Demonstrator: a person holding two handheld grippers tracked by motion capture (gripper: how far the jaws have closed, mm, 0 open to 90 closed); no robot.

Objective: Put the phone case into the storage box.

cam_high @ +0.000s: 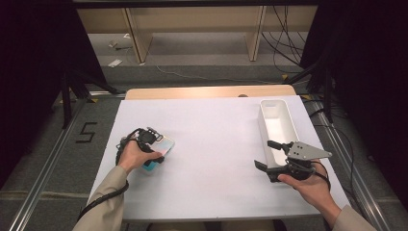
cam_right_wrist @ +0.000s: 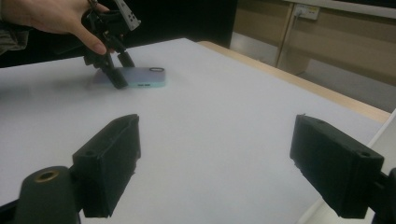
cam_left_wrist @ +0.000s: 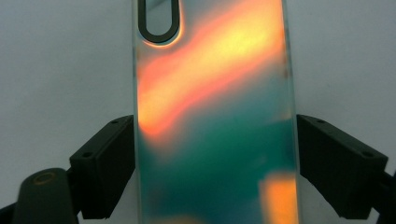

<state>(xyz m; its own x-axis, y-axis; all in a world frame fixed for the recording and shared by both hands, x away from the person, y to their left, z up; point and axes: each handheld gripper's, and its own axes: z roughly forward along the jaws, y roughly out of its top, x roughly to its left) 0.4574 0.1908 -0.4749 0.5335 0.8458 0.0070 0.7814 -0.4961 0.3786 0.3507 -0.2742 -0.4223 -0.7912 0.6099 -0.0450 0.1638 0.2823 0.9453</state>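
One phone case point(cam_left_wrist: 212, 121) flat on table point(cam_high: 216, 144), left side | left gripper point(cam_high: 153, 150) jaws straddle its long edges, pads about touching | right gripper point(cam_high: 273, 161) agape, empty | likely light, slick, flexible: pinch mid-length.

We see a phone case point(cam_left_wrist: 215, 116) with an iridescent back, orange and yellow streaks toward twelve o'clock fading to deep teal below, and a black-rimmed camera cutout at eleven; its edge looks pale turquoise from the right gripper view. The left gripper point(cam_left_wrist: 215, 168) and right gripper point(cam_right_wrist: 224, 168) are matte black. At three o'clock on the white table sheet point(cam_high: 216, 139) we note a white tray point(cam_high: 279, 126). The table's edge is light wood.
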